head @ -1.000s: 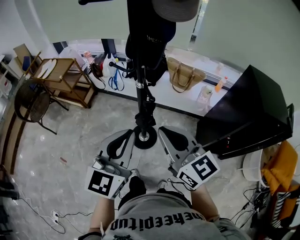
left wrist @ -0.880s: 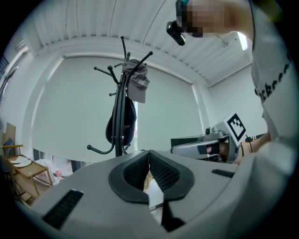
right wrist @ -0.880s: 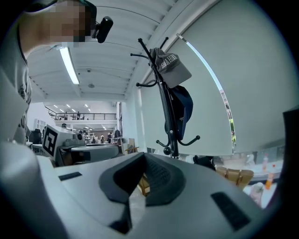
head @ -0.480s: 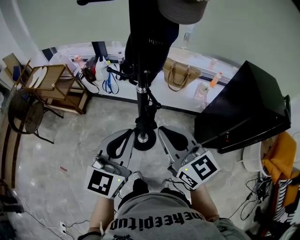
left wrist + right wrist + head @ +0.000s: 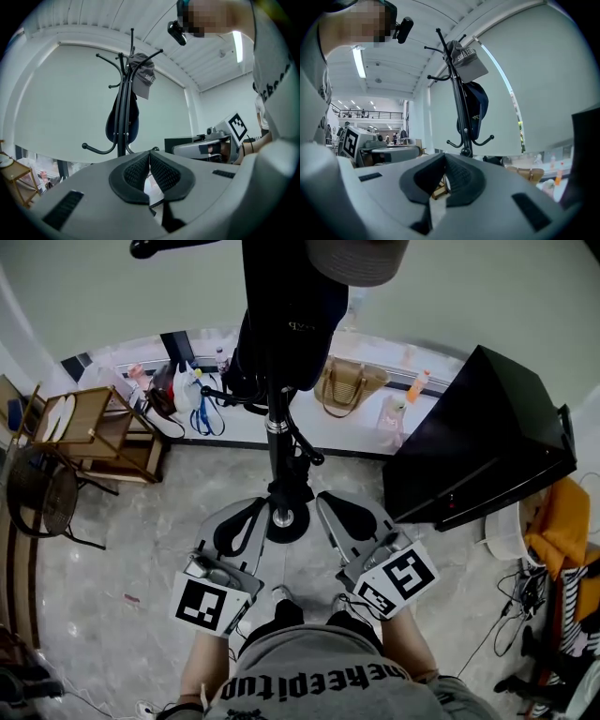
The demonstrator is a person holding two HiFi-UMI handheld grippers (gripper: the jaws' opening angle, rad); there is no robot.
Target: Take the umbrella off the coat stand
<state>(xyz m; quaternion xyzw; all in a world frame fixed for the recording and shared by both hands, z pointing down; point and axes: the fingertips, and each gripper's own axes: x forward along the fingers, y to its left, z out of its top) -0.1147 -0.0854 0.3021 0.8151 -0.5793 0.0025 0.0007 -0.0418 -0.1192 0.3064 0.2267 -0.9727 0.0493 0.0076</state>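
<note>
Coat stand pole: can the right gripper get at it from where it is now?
Probably yes. Nothing stands between the right gripper and the coat stand pole, which is just ahead; its shut jaws must open first.

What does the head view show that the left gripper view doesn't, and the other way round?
Head view only: the coat stand's base on the floor, a tan handbag and a black chair.

Left gripper view only: the ceiling light, the camera on the person's head, and the left gripper with its pads meeting and nothing between them.

Both: the coat stand pole, the grey cap, the dark blue item hung below it, and the right gripper.
</note>
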